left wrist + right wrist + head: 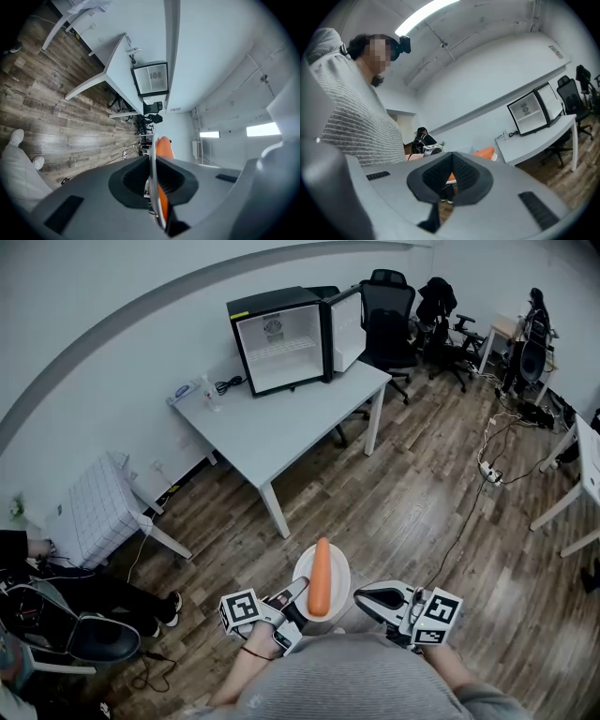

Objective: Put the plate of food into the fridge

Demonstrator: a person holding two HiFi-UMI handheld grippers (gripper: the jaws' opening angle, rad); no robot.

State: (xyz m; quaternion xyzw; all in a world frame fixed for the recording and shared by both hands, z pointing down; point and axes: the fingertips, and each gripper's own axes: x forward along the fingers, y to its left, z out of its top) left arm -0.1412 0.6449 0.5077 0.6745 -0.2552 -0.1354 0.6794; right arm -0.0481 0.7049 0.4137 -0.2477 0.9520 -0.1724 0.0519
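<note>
Black office chairs (389,320) stand behind a white table (281,432).

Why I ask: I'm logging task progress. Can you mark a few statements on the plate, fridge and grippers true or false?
1. The left gripper is clamped on the plate's rim. True.
2. The plate carries a banana. False: a carrot lies on it.
3. The fridge stands on the white table. True.
4. The fridge door is shut. False: it stands open.
5. The right gripper holds the plate too. False: its jaws are together on nothing.
</note>
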